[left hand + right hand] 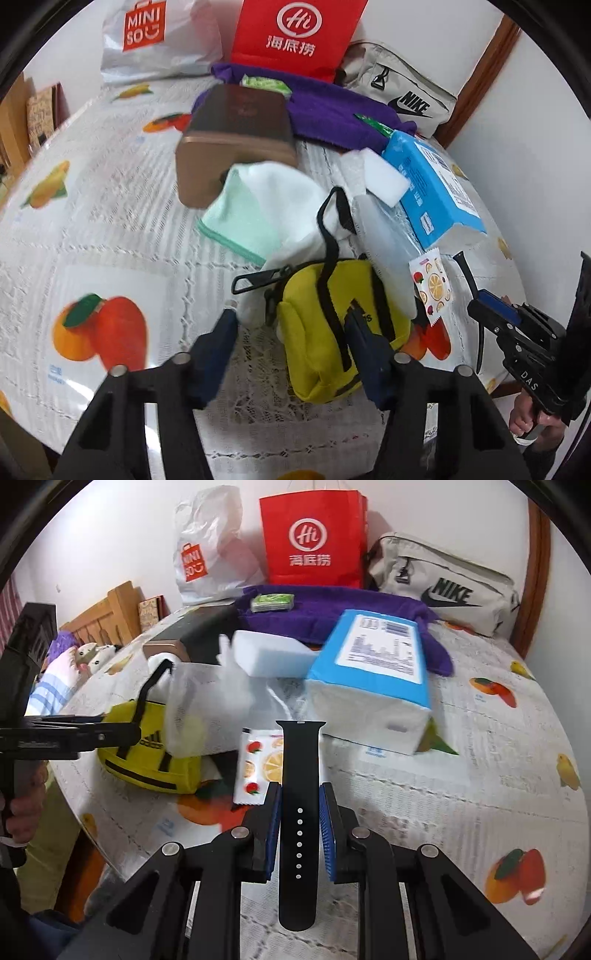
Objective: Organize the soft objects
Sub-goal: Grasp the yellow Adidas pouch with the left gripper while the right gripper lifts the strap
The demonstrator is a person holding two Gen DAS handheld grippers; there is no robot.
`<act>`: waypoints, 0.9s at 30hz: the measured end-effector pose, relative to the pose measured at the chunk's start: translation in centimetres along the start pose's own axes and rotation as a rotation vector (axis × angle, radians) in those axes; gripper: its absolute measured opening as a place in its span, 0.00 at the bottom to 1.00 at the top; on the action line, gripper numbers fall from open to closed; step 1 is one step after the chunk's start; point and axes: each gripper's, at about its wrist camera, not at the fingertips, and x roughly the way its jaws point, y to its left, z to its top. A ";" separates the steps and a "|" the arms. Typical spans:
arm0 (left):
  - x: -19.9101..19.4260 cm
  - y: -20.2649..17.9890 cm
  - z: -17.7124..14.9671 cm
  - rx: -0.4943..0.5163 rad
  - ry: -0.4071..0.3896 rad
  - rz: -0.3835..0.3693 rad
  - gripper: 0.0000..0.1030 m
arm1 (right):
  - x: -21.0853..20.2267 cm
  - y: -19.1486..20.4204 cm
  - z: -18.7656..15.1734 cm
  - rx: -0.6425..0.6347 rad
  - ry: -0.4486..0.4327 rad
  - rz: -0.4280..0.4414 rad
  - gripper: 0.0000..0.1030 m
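The yellow pouch [328, 325] sits low centre in my left-wrist view, and my left claw [291, 325] is half spread around its left part, one finger [364, 334] lying on the fabric, the other off its left edge; I cannot tell whether it bites yet. The pouch's black strap [328, 236] loops up over the white cloth [280, 199], so a lift could drag that cloth and nudge the clear plastic bag [384, 236] just right of it. My right claw [300, 808] is pinching a black watch strap [299, 812], centre frame; a loose squeeze would drop it onto the table [443, 812].
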 end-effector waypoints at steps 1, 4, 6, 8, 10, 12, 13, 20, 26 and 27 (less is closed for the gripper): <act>0.0 0.1 -0.1 -0.003 -0.003 -0.010 0.46 | 0.0 -0.4 -0.1 0.010 0.004 -0.002 0.20; -0.5 0.4 -0.1 -0.001 -0.017 -0.027 0.32 | 0.3 -1.6 -0.7 0.036 0.020 -0.026 0.20; -1.2 0.8 0.0 -0.005 -0.031 -0.027 0.26 | 0.4 -2.3 -1.0 0.059 0.029 -0.040 0.20; -2.0 1.6 0.1 -0.015 -0.046 -0.015 0.25 | 0.6 -3.0 -1.3 0.081 0.038 -0.046 0.20; -2.8 2.3 0.2 -0.032 -0.062 -0.005 0.24 | 0.8 -3.2 -1.4 0.086 0.038 -0.053 0.20; -3.7 3.3 0.4 -0.053 -0.084 0.015 0.23 | 0.9 -3.3 -1.5 0.088 0.039 -0.056 0.20; -3.9 3.8 0.4 -0.062 -0.088 0.019 0.23 | 1.1 -3.4 -1.5 0.090 0.044 -0.057 0.20; -3.4 5.0 -0.5 -0.089 -0.031 0.015 0.28 | 1.5 -3.6 -1.8 0.094 0.055 -0.060 0.20; -2.7 4.2 -1.6 -0.062 -0.015 0.031 0.58 | 1.6 -3.4 -1.7 0.089 0.060 -0.064 0.20; -2.8 4.4 -1.6 -0.080 -0.037 0.000 0.56 | 1.6 -3.4 -1.7 0.089 0.059 -0.063 0.20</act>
